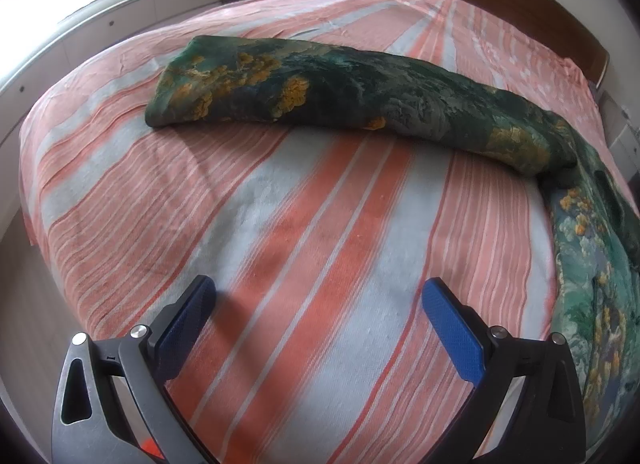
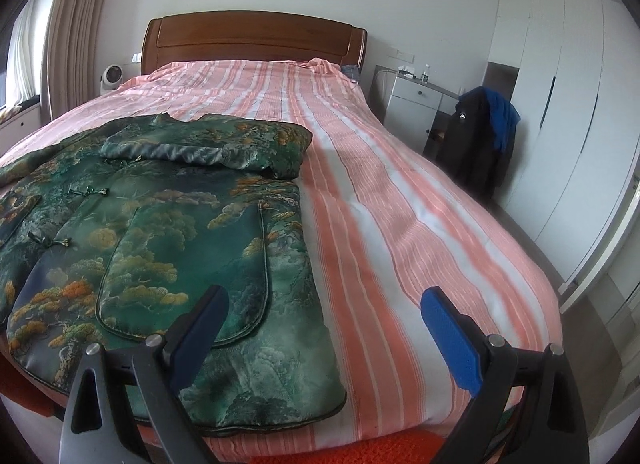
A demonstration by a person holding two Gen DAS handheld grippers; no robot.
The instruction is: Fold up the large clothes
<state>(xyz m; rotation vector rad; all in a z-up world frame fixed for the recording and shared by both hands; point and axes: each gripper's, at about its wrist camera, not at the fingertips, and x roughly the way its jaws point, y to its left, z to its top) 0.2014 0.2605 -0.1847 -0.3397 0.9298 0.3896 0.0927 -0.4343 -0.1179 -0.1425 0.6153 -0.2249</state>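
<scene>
Your left gripper (image 1: 318,304) released | right gripper (image 2: 322,312) released (both empty) | jacket (image 2: 168,215) at 10 o'clock on bedspread (image 2: 400,203)

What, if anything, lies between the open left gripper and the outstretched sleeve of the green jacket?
Nothing visible does. Only bare striped bedsheet lies between the left gripper and the outstretched sleeve of the green jacket. Its jaws are open and empty.
</scene>
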